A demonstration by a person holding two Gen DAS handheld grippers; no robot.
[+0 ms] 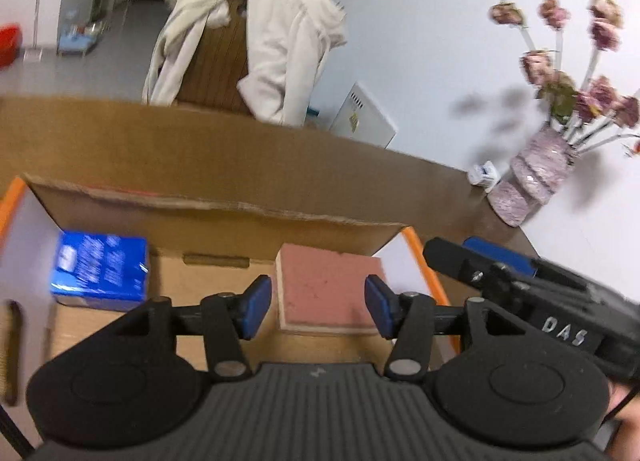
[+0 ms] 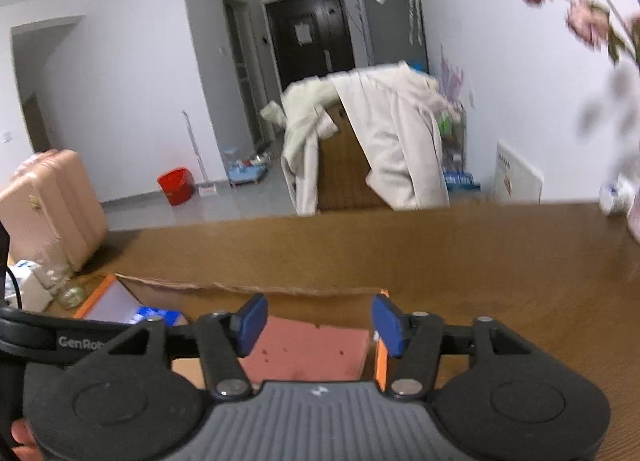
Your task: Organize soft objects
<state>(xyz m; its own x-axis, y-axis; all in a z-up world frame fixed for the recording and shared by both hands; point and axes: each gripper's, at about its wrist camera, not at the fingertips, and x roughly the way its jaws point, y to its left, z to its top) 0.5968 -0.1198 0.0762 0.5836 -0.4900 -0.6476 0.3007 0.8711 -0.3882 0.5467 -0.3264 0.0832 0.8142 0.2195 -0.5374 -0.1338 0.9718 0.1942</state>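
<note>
Pink rectangular foam sponge [image 1: 330,289] is lying inside the open cardboard box [image 1: 224,213], both grippers [image 1: 318,307] [image 2: 318,325] hovering open, gripping nothing.

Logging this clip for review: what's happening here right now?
A person holds two grippers over an open cardboard box on a brown wooden table. A pink square sponge pad lies inside at the box's right end, a blue plastic-wrapped pack at its left. The left gripper and right gripper both stand open on either side of the pad, pads clear of it.
</note>
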